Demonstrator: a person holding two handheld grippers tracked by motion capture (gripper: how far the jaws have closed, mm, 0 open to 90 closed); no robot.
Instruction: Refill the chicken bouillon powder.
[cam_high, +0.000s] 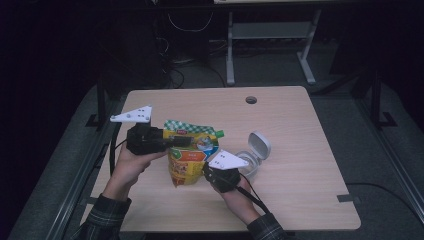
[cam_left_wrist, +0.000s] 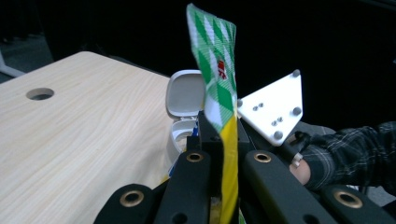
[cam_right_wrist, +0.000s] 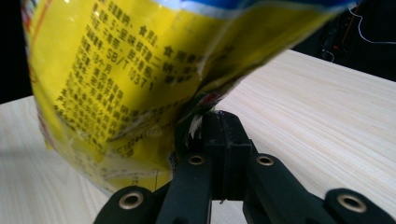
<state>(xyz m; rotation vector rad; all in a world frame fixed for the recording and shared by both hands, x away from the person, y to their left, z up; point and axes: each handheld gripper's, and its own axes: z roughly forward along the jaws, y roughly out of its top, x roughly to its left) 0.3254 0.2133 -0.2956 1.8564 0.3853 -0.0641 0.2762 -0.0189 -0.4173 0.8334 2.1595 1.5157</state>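
A yellow pouch (cam_high: 190, 150) with a green-and-white checked top stands upright near the table's middle, held from both sides. My left gripper (cam_high: 174, 142) is shut on its upper left edge. In the left gripper view the pouch (cam_left_wrist: 215, 70) rises edge-on out of my left gripper (cam_left_wrist: 218, 136), whose jaws are pressed together on it. My right gripper (cam_high: 211, 171) is shut on the lower right corner. In the right gripper view the pouch (cam_right_wrist: 130, 70) looms large with printed text, its seam pinched in my right gripper (cam_right_wrist: 211, 127).
A small clear jar (cam_high: 250, 159) with its white flip lid (cam_high: 259, 144) open stands just right of the pouch, beside my right hand; the jar (cam_left_wrist: 183, 105) sits behind the pouch in the left gripper view. The wooden table (cam_high: 300, 130) has a cable hole (cam_high: 251, 99) at the back.
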